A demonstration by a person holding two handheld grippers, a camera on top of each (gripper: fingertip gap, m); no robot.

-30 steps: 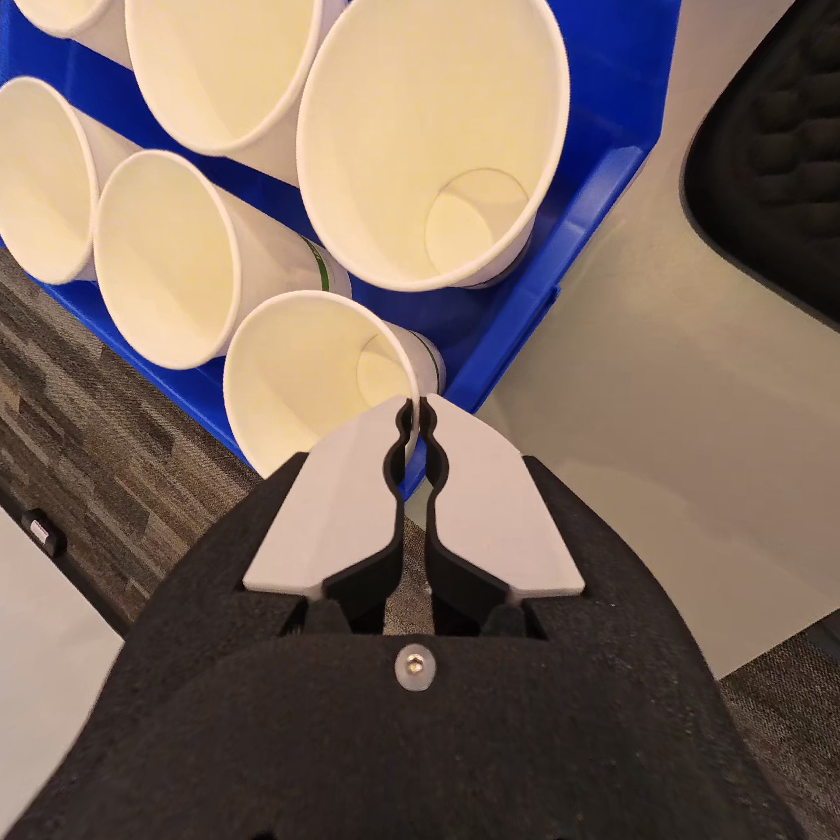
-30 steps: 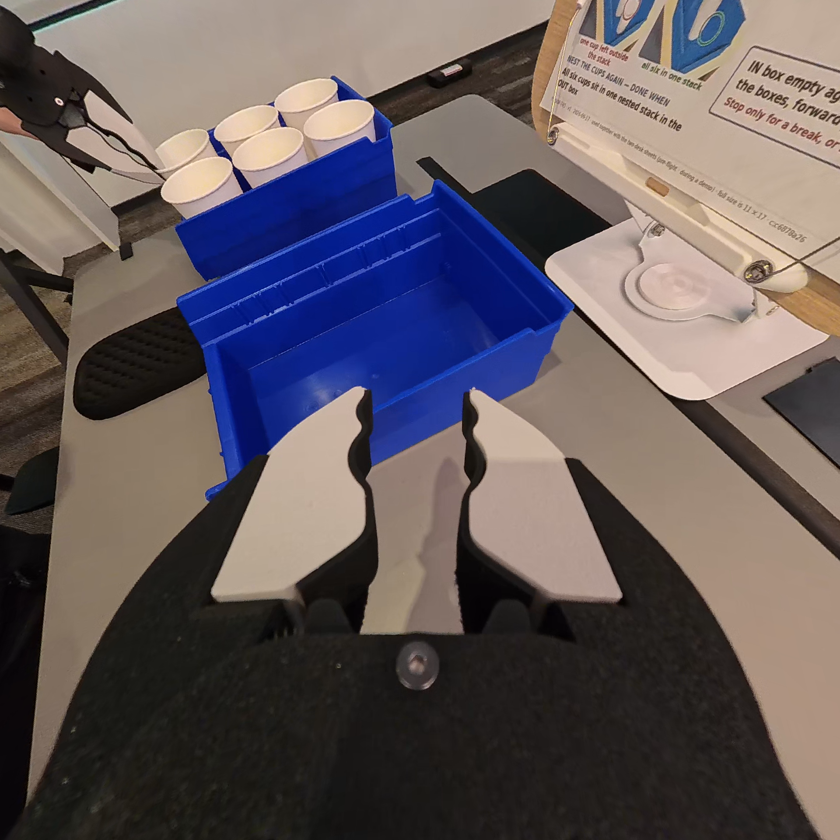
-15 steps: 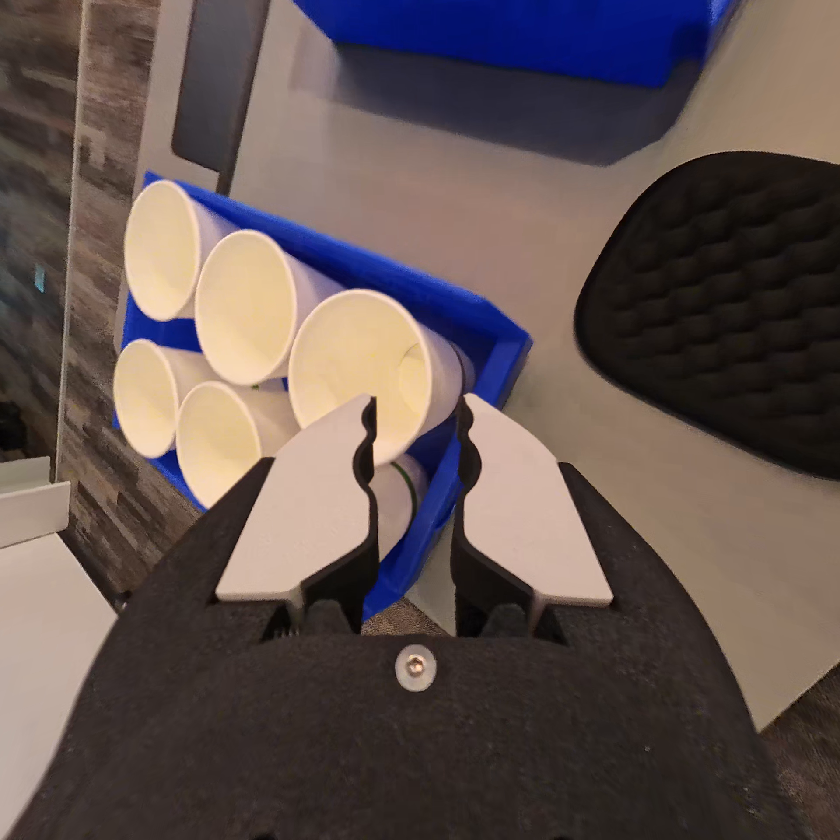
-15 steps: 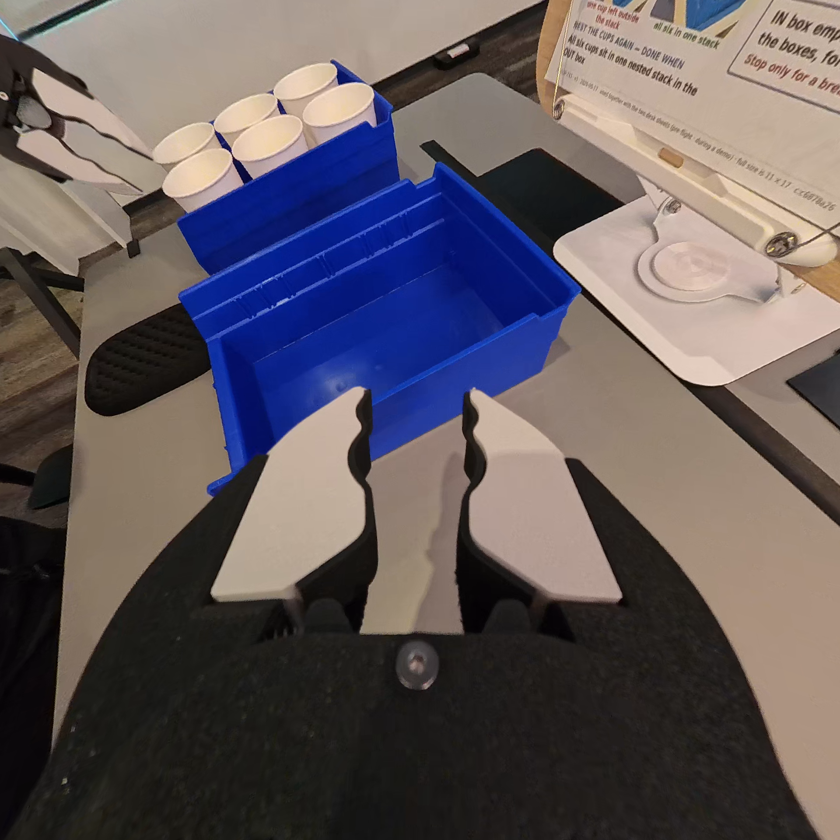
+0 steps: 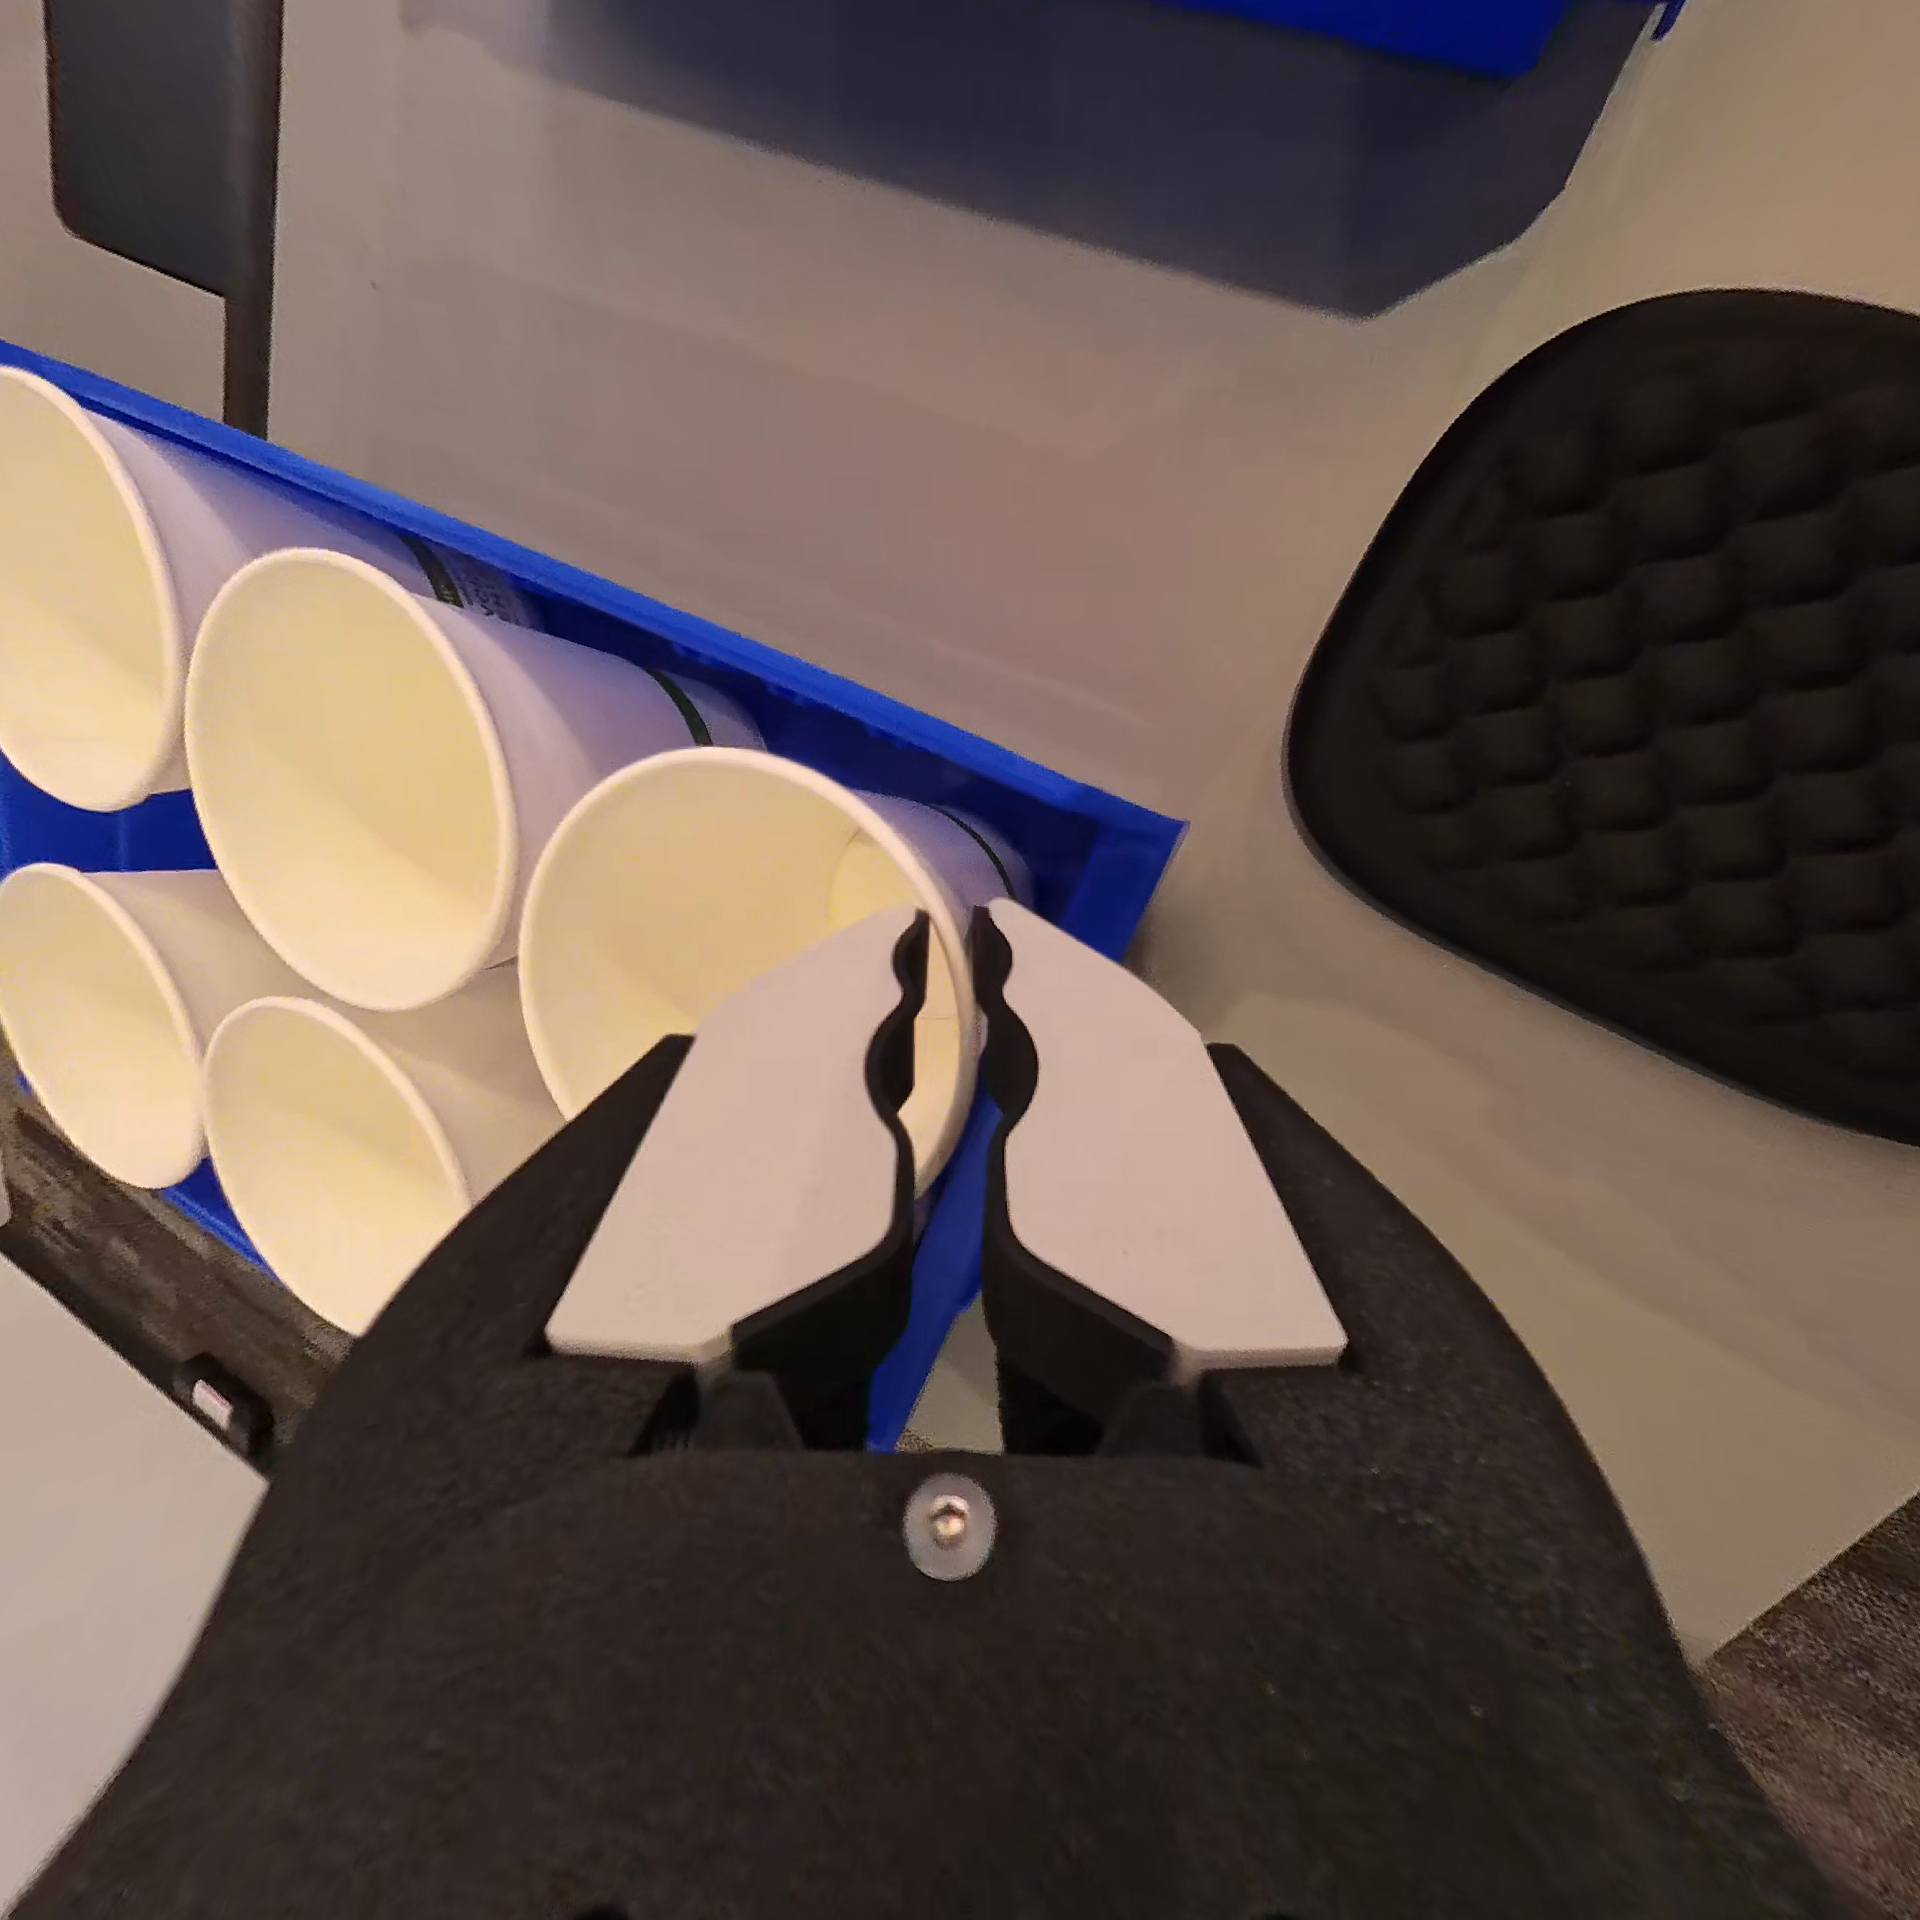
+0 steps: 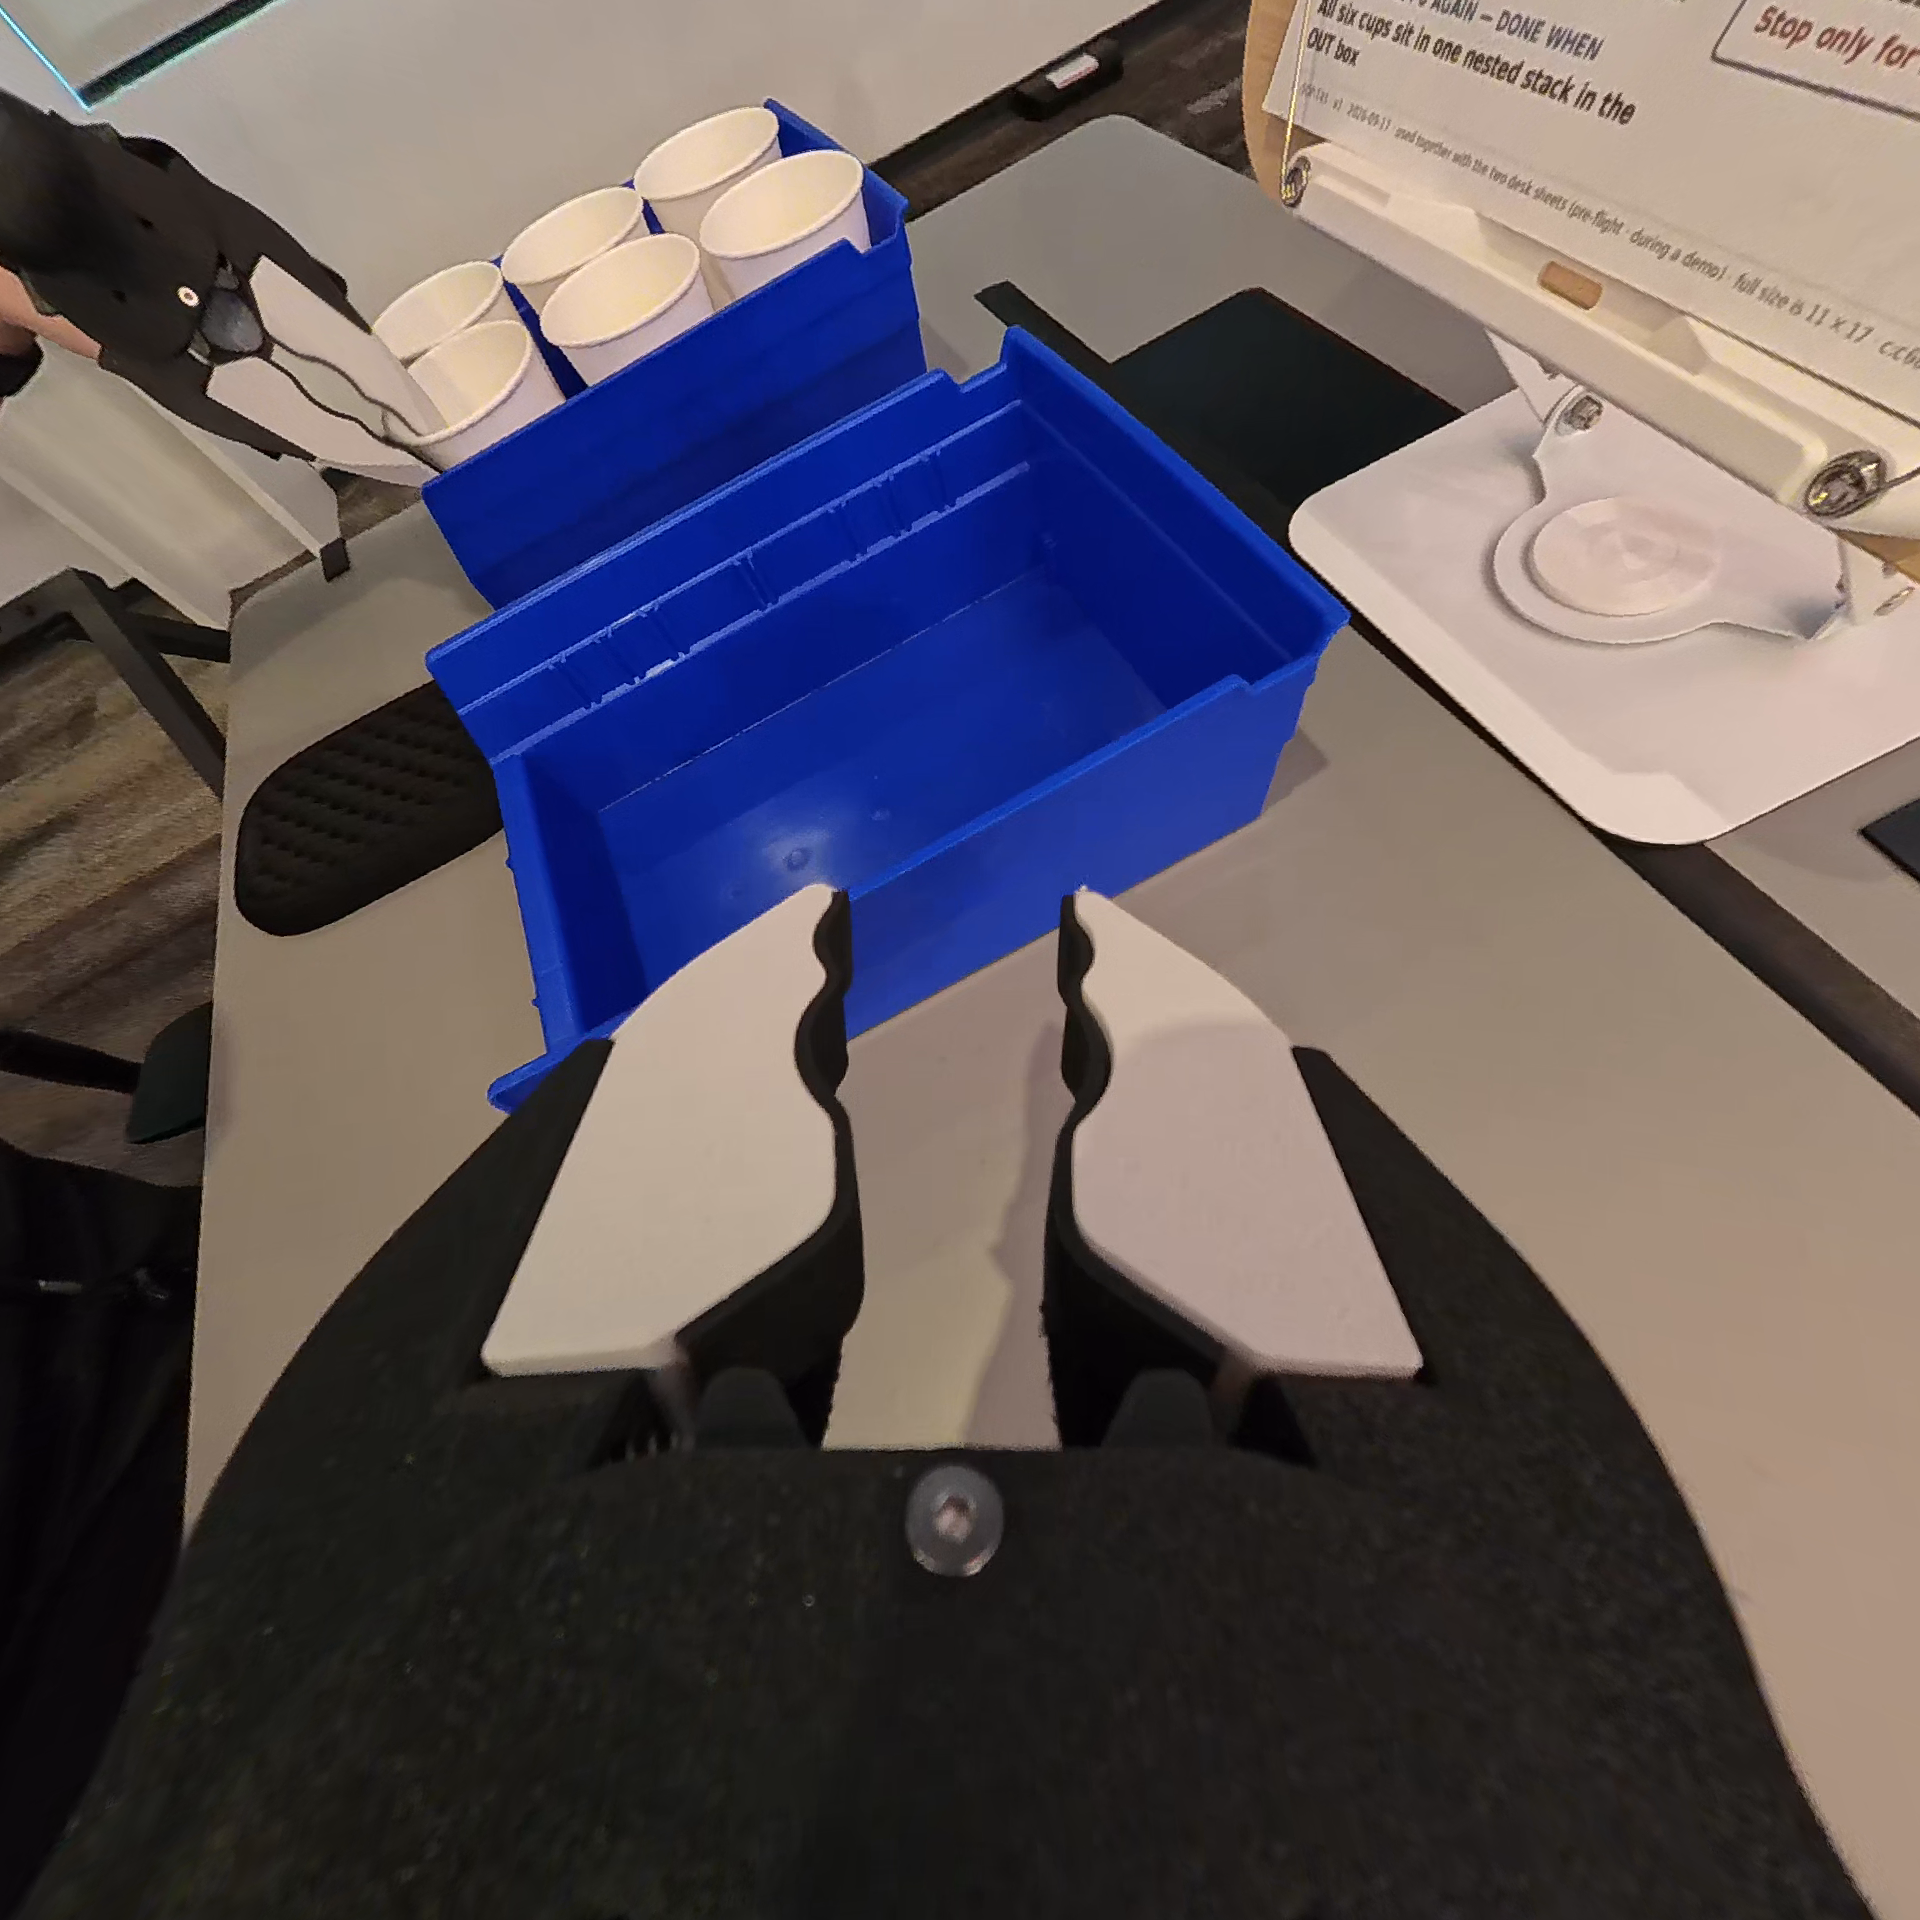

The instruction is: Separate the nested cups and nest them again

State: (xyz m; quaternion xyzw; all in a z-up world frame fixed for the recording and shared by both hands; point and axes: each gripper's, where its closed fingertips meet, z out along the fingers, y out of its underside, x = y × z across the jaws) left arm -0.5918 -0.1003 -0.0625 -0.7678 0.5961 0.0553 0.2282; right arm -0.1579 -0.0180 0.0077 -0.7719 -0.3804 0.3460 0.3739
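My left tongs (image 5: 948,935) clamp a cup (image 5: 727,914) rim, base hidden; right tongs (image 6: 951,914) apart over grey worktop (image 6: 1455,987); carpet blurred.

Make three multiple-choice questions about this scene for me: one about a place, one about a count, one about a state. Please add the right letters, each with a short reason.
1. Where do the paper cups stand?
A. in the far blue bin
B. on a shelf
C. in a sink

2. How many cups does the right wrist view show?
A. four
B. six
C. eight

3. How is the right gripper?
A. open and empty
B. shut on a cup
C. shut on a spoon

Answers:
1 A: every cup stands inside the far bin's walls.
2 B: three pairs stand in a row.
3 A: a wide gap lies between its tips, with only the table behind it.
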